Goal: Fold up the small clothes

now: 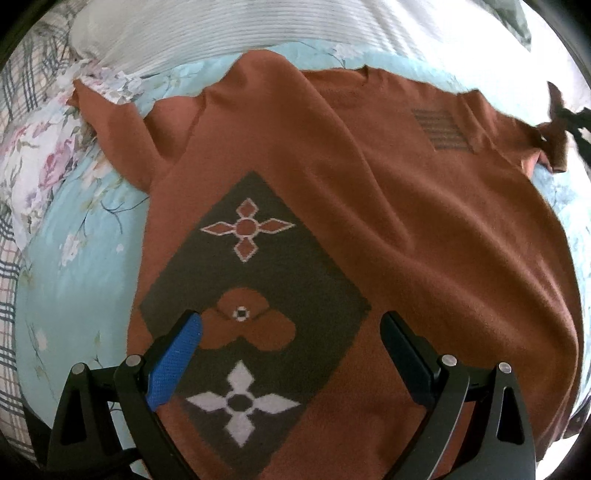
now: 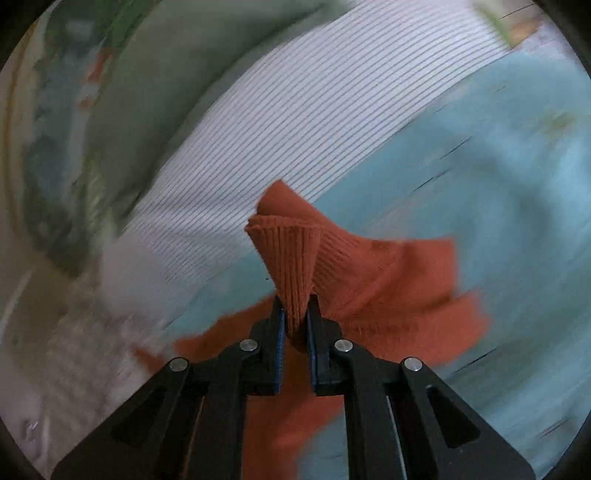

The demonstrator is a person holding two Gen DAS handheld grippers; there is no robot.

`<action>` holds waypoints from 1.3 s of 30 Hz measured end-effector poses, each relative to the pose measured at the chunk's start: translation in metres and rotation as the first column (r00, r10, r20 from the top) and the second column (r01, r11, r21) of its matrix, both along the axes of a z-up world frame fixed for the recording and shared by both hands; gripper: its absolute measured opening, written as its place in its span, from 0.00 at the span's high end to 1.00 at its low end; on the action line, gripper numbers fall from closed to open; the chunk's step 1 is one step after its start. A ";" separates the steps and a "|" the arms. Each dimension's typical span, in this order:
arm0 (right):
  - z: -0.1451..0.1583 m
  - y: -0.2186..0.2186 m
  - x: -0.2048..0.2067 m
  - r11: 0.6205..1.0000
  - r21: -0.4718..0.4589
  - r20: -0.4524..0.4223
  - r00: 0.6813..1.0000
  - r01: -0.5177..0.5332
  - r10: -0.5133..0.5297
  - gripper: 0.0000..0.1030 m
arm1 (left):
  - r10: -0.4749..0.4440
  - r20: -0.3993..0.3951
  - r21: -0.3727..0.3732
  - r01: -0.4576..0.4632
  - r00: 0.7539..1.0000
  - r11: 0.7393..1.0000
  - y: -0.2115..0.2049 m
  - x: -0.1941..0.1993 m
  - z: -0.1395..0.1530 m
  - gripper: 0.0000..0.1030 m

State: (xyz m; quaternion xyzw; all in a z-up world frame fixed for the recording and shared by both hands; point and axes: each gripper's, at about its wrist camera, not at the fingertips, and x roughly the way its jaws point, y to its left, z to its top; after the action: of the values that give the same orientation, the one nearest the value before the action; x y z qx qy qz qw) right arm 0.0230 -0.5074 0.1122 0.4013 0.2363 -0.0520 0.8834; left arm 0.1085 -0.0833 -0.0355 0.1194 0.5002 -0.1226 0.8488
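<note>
A rust-brown knit sweater (image 1: 388, 206) lies spread on a light-blue floral bedsheet (image 1: 74, 280), with a dark diamond panel of flower motifs (image 1: 255, 295) on its front. My left gripper (image 1: 291, 325) is open and empty, hovering over that panel near the hem. My right gripper (image 2: 294, 306) is shut on the ribbed cuff (image 2: 291, 251) of a sweater sleeve and holds it lifted above the bed. That gripper and sleeve end show in the left wrist view (image 1: 554, 122) at the far right. The right wrist view is motion-blurred.
A white striped pillow (image 1: 258, 29) lies beyond the sweater; it also shows in the right wrist view (image 2: 288, 122). A plaid cloth (image 1: 14, 221) is at the left edge. A green cushion (image 2: 140, 96) sits behind the pillow.
</note>
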 end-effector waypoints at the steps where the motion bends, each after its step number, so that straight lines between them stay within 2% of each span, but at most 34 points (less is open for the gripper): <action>1: -0.002 0.024 0.013 0.998 0.023 0.011 0.999 -0.053 0.053 0.89 | 0.007 0.003 -0.013 -0.007 1.000 1.000 0.005 0.001 0.002 0.05; 4: -0.012 0.090 0.058 0.971 0.124 0.063 0.978 -0.206 0.199 0.89 | 0.031 0.001 -0.055 -0.031 1.000 0.998 0.017 0.008 0.006 0.05; 8: -0.028 0.183 0.118 0.919 0.158 0.062 0.932 -0.362 0.356 0.89 | 0.054 -0.023 -0.130 -0.056 0.998 0.990 0.036 0.017 0.009 0.05; 13: -0.058 0.251 0.183 0.865 0.205 0.016 0.885 -0.458 0.465 0.89 | 0.069 -0.026 -0.184 -0.073 0.997 0.980 0.051 0.035 0.009 0.05; 16: -0.075 0.277 0.197 0.844 0.228 -0.020 0.864 -0.485 0.503 0.85 | 0.059 -0.044 -0.234 -0.068 0.997 0.970 0.053 0.052 0.007 0.05; 18: -0.089 0.288 0.208 0.835 0.247 -0.067 0.851 -0.492 0.521 0.80 | 0.046 -0.039 -0.269 -0.055 0.998 0.962 0.051 0.064 0.006 0.05; 20: -0.100 0.296 0.214 0.824 0.282 -0.095 0.840 -0.492 0.534 0.66 | 0.033 -0.046 -0.293 -0.045 0.998 0.955 0.045 0.080 0.003 0.05; 22: -0.103 0.292 0.209 0.815 0.305 -0.076 0.840 -0.493 0.537 0.38 | 0.016 -0.066 -0.333 -0.037 0.998 0.942 0.037 0.096 -0.002 0.05; 23: -0.102 0.289 0.204 0.815 0.305 -0.066 0.843 -0.492 0.534 0.34 | 0.010 -0.085 -0.353 -0.039 0.996 0.935 0.033 0.104 -0.004 0.05; 26: -0.090 0.270 0.183 0.818 0.304 -0.018 0.855 -0.489 0.518 0.34 | 0.000 -0.125 -0.415 -0.052 0.992 0.908 0.021 0.130 -0.012 0.05; 31: -0.060 0.221 0.132 0.889 0.216 0.025 0.913 -0.403 0.408 0.34 | 0.048 -0.187 -0.473 -0.132 0.981 0.871 0.003 0.179 -0.026 0.06; 33: -0.052 0.201 0.112 0.917 0.198 0.035 0.937 -0.347 0.348 0.34 | 0.078 -0.181 -0.449 -0.153 0.980 0.880 -0.005 0.191 -0.028 0.14; 34: -0.048 0.191 0.102 0.927 0.194 0.043 0.947 -0.320 0.318 0.34 | 0.084 -0.149 -0.429 -0.141 0.985 0.892 -0.008 0.193 -0.026 0.33; 35: -0.044 0.184 0.094 0.935 0.192 0.048 0.954 -0.298 0.295 0.34 | 0.069 -0.121 -0.410 -0.113 0.990 0.905 -0.012 0.191 -0.024 0.64; 36: -0.042 0.177 0.087 0.941 0.190 0.051 0.960 -0.279 0.274 0.34 | 0.050 -0.116 -0.404 -0.093 0.992 0.910 -0.013 0.189 -0.025 0.76; 37: -0.039 0.170 0.079 0.947 0.186 0.054 0.965 -0.262 0.257 0.34 | 0.024 -0.121 -0.402 -0.071 0.992 0.913 -0.013 0.183 -0.026 0.85; 39: -0.036 0.156 0.064 0.954 0.176 0.057 0.970 -0.243 0.237 0.34 | 0.004 -0.098 -0.382 -0.042 0.995 0.923 -0.005 0.166 -0.027 0.86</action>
State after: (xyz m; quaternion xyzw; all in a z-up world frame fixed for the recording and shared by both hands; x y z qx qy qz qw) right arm 0.0871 -0.3512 0.0762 0.4492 0.2715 0.0845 0.8470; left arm 0.2749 -0.0882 -0.0621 -0.0609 0.5077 -0.2137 0.8324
